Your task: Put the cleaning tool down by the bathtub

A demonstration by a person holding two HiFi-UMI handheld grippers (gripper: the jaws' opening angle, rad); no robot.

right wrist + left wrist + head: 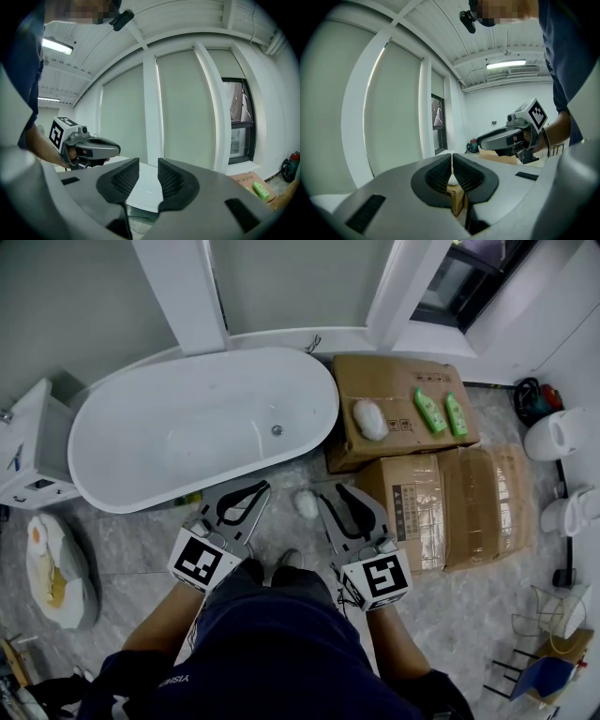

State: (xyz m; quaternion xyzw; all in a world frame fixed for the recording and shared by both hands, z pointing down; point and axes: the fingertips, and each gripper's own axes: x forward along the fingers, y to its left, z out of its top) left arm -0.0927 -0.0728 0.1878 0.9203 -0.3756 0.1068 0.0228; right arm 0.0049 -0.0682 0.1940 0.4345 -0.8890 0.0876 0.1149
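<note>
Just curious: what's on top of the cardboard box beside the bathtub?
A white sponge-like pad and two green bottles lie on the box; its contents are hidden.

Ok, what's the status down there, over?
Left gripper shut, empty. Right gripper open, empty. White scrubber on floor beside bathtub. Nothing in the way.

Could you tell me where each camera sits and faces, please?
Head view: on the person's head, steeply down at bathtub; left claw, right claw, forearms show.
Left gripper view: on left claw, along shut jaws toward window; right claw shows.
Right gripper view: on right claw, along parted jaws toward bathtub; left claw shows.
Shared: both gripper views see the window.
</note>
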